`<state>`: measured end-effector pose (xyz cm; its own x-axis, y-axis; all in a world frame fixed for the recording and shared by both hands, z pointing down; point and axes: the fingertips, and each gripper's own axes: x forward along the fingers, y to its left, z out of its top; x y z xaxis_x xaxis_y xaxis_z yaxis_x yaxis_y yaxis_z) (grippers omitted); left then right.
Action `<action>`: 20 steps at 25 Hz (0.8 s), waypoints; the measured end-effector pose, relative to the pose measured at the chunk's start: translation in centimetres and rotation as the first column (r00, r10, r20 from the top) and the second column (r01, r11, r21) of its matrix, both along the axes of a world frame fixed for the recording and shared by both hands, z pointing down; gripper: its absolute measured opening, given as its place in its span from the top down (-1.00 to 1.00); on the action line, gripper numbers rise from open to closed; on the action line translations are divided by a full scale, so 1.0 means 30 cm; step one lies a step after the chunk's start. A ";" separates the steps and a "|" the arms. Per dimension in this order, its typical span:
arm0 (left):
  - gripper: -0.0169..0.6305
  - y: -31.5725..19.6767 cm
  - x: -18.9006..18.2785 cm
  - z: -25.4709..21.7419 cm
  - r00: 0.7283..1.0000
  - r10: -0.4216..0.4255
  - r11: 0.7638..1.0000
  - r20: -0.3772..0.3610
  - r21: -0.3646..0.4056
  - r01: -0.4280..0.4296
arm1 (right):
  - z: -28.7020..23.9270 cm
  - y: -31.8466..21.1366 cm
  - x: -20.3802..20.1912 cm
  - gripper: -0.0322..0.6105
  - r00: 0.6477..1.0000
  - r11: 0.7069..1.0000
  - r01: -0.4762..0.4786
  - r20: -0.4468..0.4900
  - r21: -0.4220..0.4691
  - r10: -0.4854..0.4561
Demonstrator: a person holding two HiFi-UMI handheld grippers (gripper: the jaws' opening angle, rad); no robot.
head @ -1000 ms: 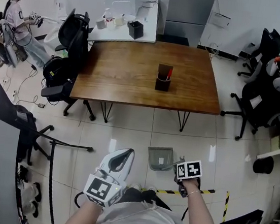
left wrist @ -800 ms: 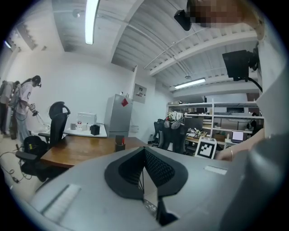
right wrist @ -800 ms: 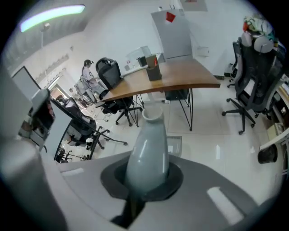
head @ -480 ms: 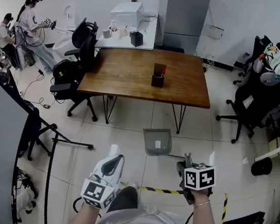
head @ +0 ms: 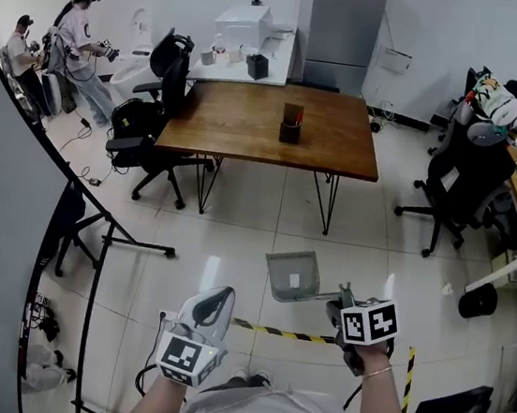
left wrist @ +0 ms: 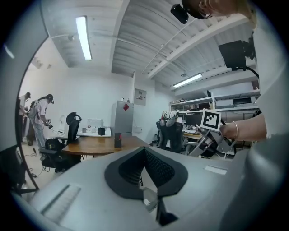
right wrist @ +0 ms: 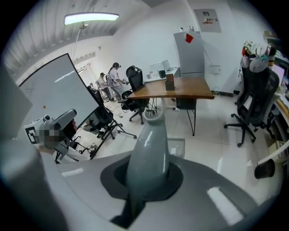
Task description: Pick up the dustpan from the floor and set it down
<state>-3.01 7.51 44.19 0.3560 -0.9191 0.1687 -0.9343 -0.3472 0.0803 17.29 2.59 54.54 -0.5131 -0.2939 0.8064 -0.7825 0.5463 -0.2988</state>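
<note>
The grey dustpan [head: 292,276] hangs tilted above the tiled floor, a little in front of me. My right gripper [head: 342,304] is shut on its handle; in the right gripper view the grey handle [right wrist: 149,140] runs up out of the jaws, with the pan [right wrist: 177,147] beyond it. My left gripper [head: 216,301] is lower left of the pan, apart from it. It holds nothing. In the left gripper view its dark pads [left wrist: 156,169] meet in a point, and the right gripper's marker cube [left wrist: 210,120] shows at the right.
A wooden table [head: 250,129] with a dark pen holder [head: 291,125] stands ahead. Office chairs sit at its left [head: 155,131] and right [head: 467,167]. A yellow-black tape line [head: 284,333] crosses the floor by my feet. A black stand [head: 104,232] is at the left, people [head: 79,26] far left.
The dustpan has left the floor and risen with my right gripper. Both grippers and I have drawn back from the table, past the tape line.
</note>
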 end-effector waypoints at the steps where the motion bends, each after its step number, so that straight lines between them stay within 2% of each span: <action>1: 0.91 0.016 0.002 0.002 1.000 0.003 1.000 -0.007 -0.001 -0.003 | 0.014 0.031 0.007 0.90 1.000 1.000 0.001 -0.005 -0.013 -0.001; 5: 0.91 0.054 -0.010 -0.014 1.000 0.003 1.000 -0.011 0.022 -0.003 | 0.059 0.117 0.029 0.90 1.000 0.999 -0.008 -0.017 -0.051 0.007; 11: 0.91 0.070 -0.073 -0.037 0.998 -0.020 0.999 -0.058 0.036 0.023 | 0.123 0.158 0.028 0.90 0.999 0.995 -0.036 -0.027 -0.093 0.033; 18: 0.91 0.066 -0.084 -0.040 1.000 -0.019 0.999 0.014 0.041 0.019 | 0.127 0.164 0.001 0.90 0.999 0.995 -0.041 -0.018 -0.094 0.039; 20: 0.91 0.071 -0.079 -0.065 1.000 -0.010 0.997 -0.024 0.075 0.011 | 0.132 0.159 -0.003 0.90 0.999 0.995 -0.040 -0.011 -0.095 0.039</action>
